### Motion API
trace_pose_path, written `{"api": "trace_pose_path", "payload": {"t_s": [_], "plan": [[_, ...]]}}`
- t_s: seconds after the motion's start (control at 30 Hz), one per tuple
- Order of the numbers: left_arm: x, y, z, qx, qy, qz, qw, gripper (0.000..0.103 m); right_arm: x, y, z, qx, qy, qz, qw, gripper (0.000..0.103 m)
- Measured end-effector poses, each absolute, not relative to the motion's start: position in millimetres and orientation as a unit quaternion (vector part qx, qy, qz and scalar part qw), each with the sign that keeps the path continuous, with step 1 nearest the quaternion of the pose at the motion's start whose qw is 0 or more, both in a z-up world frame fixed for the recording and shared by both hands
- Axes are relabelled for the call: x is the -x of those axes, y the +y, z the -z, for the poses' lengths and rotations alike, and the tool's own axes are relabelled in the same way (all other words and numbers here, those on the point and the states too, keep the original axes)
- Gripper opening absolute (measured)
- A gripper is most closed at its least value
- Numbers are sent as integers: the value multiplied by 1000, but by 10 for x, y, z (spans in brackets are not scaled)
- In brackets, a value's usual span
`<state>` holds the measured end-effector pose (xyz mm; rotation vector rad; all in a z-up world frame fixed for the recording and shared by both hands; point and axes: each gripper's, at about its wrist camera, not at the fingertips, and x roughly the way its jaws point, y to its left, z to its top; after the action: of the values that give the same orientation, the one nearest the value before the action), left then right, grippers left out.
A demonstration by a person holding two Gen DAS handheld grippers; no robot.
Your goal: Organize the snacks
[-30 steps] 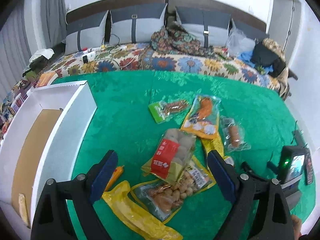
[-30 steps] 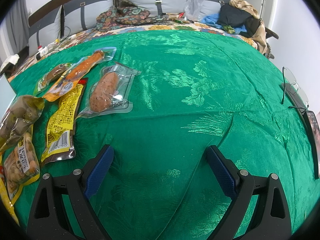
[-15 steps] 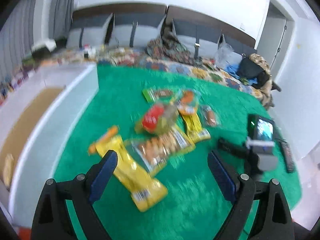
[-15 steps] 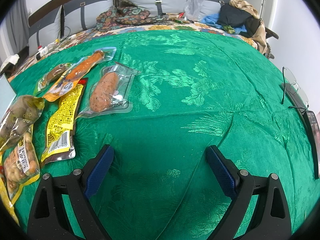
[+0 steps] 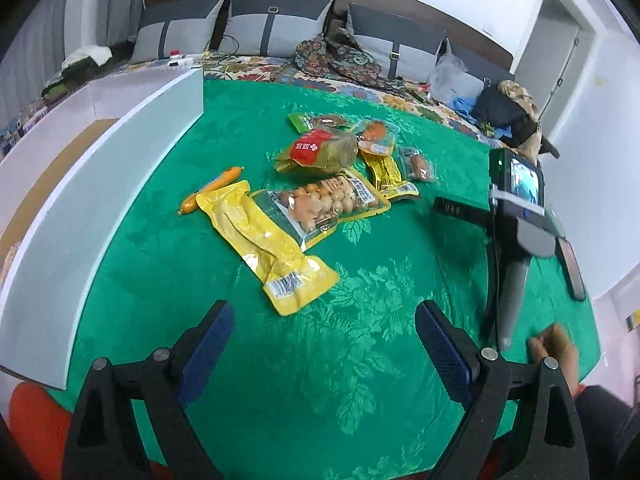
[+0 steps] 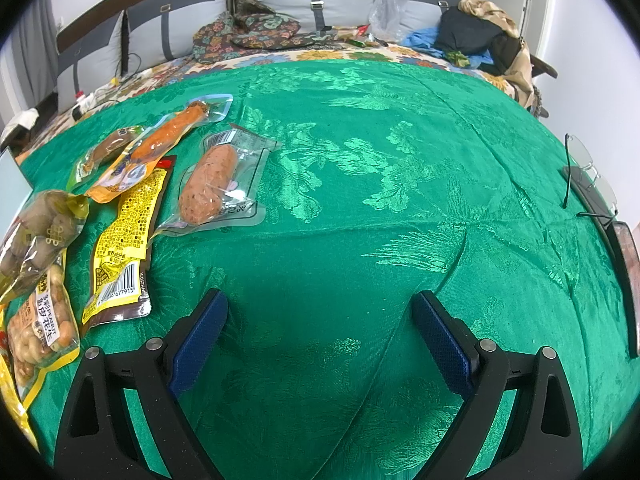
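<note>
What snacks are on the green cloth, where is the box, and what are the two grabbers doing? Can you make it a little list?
surface: green cloth
snacks: long yellow packet, peanut bag, bag with red label, sausage in clear wrap, thin orange sausage stick
where they lie: loose on the cloth, some overlapping
box: white box at the cloth's left edge
left gripper: open, holding nothing
right gripper: open, holding nothing, over bare cloth
other: glasses at the far right
</note>
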<state>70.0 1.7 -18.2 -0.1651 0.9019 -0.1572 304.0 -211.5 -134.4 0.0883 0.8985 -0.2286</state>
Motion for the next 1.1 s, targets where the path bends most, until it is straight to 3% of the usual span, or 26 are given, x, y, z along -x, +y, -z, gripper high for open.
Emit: {"api": "trace_pose_path", "payload": {"t_s": [1.1], "plan": [[-533,186,107,93,414,65,903,95,-3047,-2116,1345,-42,433,110,894,96]]}}
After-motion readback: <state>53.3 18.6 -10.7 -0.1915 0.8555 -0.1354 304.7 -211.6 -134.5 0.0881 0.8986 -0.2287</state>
